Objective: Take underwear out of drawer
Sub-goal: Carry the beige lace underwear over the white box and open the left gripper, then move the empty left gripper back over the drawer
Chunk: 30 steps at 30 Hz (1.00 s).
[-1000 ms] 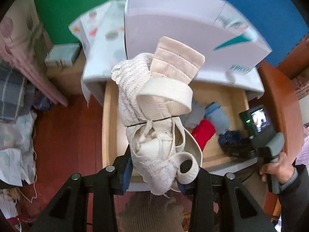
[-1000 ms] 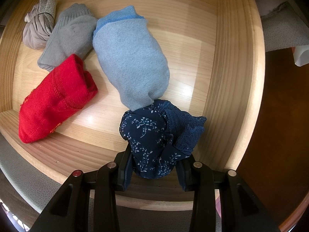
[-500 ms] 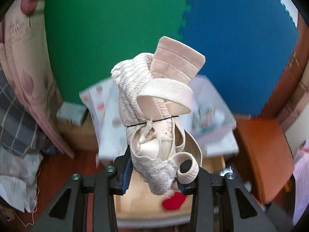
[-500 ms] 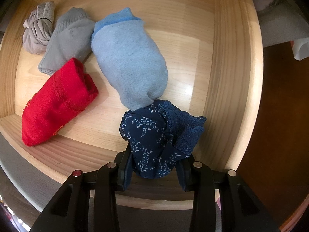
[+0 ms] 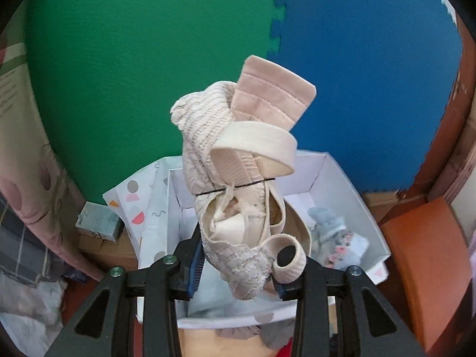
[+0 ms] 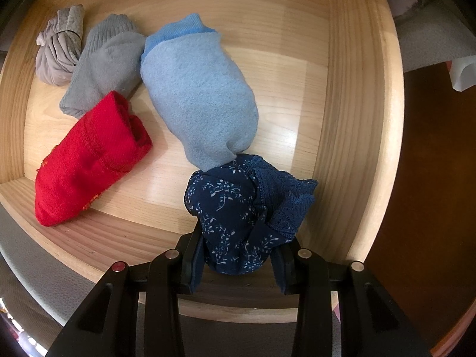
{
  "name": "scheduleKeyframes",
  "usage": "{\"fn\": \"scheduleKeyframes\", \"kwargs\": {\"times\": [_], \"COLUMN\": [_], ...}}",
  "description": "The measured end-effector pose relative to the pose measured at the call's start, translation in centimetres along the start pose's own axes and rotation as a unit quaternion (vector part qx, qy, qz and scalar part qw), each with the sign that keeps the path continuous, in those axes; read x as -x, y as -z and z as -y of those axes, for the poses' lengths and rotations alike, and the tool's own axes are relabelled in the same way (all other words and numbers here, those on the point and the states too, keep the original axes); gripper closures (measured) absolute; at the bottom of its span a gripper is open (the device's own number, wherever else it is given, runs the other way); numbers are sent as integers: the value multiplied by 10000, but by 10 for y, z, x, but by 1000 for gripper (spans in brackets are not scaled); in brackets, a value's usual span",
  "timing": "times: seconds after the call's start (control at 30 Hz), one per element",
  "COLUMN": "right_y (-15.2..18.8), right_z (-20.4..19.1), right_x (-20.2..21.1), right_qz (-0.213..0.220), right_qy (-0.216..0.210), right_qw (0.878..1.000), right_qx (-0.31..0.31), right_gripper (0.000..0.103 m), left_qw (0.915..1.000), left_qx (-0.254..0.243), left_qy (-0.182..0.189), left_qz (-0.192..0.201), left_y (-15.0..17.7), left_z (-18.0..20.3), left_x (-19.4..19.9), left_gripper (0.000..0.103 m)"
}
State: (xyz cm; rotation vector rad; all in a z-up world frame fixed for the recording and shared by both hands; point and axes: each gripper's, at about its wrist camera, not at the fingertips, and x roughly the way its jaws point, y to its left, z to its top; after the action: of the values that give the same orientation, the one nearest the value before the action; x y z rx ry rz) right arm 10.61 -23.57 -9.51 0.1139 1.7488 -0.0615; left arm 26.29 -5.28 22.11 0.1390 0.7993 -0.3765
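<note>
My left gripper (image 5: 236, 276) is shut on a rolled cream lace bra (image 5: 238, 184), which it holds up in the air in front of a white cardboard box (image 5: 354, 205). In the right wrist view, my right gripper (image 6: 238, 260) points down into the wooden drawer (image 6: 357, 95) and is shut on a navy floral underwear bundle (image 6: 238, 208) at the drawer's front right. A light blue sock roll (image 6: 199, 95), a red roll (image 6: 89, 160), a grey sock roll (image 6: 104, 62) and a small grey bundle (image 6: 59, 47) lie on the drawer floor.
The white box holds pale blue and floral garments (image 5: 333, 235). A patterned white sheet (image 5: 145, 205) and a small teal box (image 5: 98, 221) lie left of it. Green and blue foam mats (image 5: 357, 59) cover the wall. An orange chair seat (image 5: 425, 264) stands at the right.
My left gripper rose with the bra and tilted up, so the drawer dropped out of view and the white box's inside now shows. The right gripper stayed put on the navy bundle.
</note>
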Motion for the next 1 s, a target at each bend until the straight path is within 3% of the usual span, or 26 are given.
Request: {"fn": "scheduleKeyframes", "kwargs": {"times": [0.17, 0.4, 0.77, 1.0], "right_y": [0, -2, -3, -3], "right_z": [1, -2, -5, -6], "right_x": [1, 2, 3, 1], "right_qz": [5, -9, -54, -56], "right_qy": [-14, -5, -43, -37], "right_qw": [10000, 10000, 10000, 10000], "right_qx": [-2, 23, 34, 38], "right_gripper": [67, 67, 67, 67], "left_qw": [9977, 9914, 9893, 9928], "left_qx": [-33, 128, -143, -381], "left_qy": [-190, -250, -368, -430], "left_qz": [-642, -1281, -1406, -1047], "left_y": [10, 32, 42, 39], "left_z": [7, 4, 13, 17], "left_x": [-48, -83, -86, -68], "left_gripper": [65, 63, 53, 46]}}
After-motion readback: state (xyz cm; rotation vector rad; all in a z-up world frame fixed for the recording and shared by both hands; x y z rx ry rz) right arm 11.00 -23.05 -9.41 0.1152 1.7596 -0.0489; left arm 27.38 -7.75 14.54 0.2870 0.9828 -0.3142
